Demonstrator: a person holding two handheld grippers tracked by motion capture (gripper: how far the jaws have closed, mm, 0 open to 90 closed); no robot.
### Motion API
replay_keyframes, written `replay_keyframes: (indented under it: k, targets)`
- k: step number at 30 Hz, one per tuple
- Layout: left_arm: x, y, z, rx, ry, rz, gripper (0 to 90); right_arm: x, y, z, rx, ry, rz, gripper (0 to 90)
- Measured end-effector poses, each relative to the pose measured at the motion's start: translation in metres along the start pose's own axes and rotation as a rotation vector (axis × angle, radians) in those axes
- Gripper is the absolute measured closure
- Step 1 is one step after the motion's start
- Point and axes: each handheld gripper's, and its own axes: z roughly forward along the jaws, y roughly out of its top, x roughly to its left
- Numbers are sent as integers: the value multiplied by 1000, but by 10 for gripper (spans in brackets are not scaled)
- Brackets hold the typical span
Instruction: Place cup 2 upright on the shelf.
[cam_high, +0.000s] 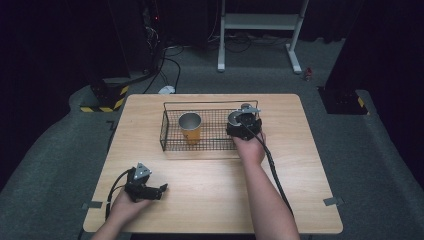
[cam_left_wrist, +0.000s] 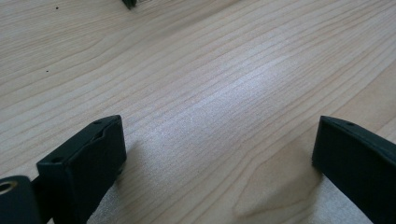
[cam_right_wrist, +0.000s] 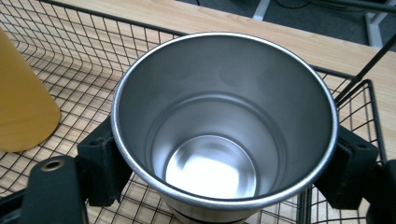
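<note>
Your right gripper (cam_high: 243, 121) clamps a shiny stainless-steel cup (cam_right_wrist: 224, 126) at the right end of the black wire basket (cam_high: 172, 142), one black jaw pressed against each side of the cup's wall just below the rim. In the right gripper view the cup stands upright and open, its polished bottom bare, with the basket's mesh floor under it; whether the base rests on the mesh or hangs just above it cannot be told. Beside it, toward the basket's left half, stands a yellow cup with a steel-lined mouth (cam_high: 190, 127), upright and apart from the one you hold (its yellow side fills the left edge of the right gripper view). The basket sits on the far half of the light wooden surface (cam_high: 210, 200).

Your left gripper (cam_high: 159, 190) rests low over the near left part of the surface, well apart from the basket. Its jaws stand wide with nothing but bare wood grain between them, as the left gripper view shows, and a black cable loops back from it toward your forearm.
</note>
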Motion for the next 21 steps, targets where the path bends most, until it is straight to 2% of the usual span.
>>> replay_keyframes:
  k: [21]
  targets:
    - [0, 0, 0, 1, -1, 1, 30, 2, -4, 8, 46, 4, -1, 184]
